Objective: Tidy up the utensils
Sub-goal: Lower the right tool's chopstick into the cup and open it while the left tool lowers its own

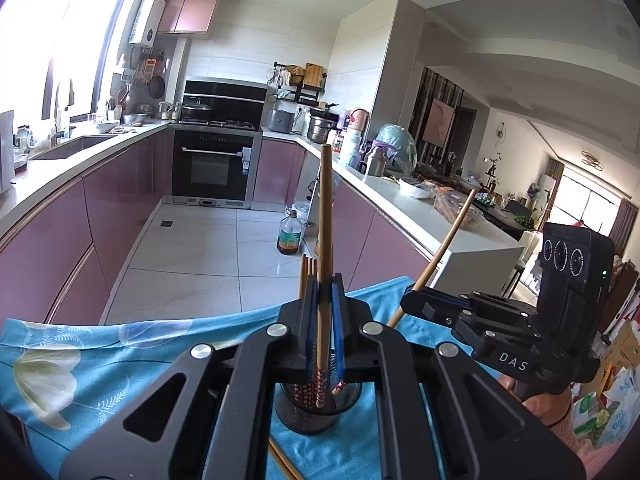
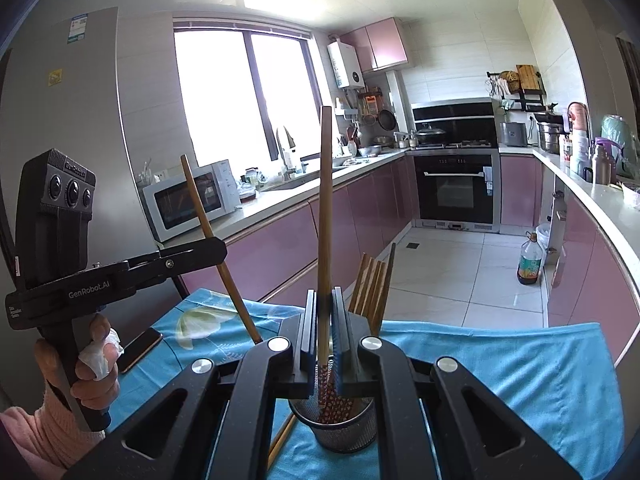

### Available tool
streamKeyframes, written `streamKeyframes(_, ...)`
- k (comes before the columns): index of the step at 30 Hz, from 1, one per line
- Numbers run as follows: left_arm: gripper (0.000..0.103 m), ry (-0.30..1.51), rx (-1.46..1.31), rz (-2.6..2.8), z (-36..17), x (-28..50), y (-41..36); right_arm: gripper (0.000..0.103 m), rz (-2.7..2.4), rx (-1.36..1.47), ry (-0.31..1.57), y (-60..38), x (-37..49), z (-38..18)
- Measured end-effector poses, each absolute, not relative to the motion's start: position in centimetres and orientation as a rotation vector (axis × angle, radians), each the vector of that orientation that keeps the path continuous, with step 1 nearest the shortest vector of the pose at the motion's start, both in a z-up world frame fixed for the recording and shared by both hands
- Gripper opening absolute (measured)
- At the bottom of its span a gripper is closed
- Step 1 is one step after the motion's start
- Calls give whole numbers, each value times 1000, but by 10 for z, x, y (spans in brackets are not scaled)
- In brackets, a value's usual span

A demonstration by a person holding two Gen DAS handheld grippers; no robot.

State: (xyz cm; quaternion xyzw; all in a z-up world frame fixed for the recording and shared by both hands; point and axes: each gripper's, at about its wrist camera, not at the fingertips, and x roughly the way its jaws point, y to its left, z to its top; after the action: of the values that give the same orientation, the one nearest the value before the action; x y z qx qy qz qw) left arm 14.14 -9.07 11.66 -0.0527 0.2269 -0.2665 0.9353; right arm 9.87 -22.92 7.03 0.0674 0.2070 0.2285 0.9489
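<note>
Left gripper (image 1: 324,312) clamped on chopstick (image 1: 326,216), right gripper (image 2: 325,320) likewise — patterned tips hidden in mesh holder (image 2: 340,432).

Kitchen with mauve cabinets (image 2: 280,240) under pale counters (image 1: 400,200), white tiled floor (image 1: 200,248), built-in black oven (image 2: 456,188) beneath a range hood (image 1: 224,94), large bright window (image 2: 240,92) – daylight flooding in, white microwave (image 2: 188,200), steel fridge (image 2: 64,100), living room (image 1: 560,184) beyond

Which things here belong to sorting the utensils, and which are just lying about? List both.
Job: left gripper, shut on left chopstick; right gripper, shut on right chopstick; mesh holder; standing chopsticks; loose chopstick.
Lying about: phone; oil bottle; microwave; blue cloth.
</note>
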Motion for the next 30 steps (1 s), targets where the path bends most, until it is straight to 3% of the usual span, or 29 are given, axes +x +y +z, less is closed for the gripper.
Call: streamKeyframes(30,8,714,23,-500,42,207,-125,6,422,135,669,-216,148,13)
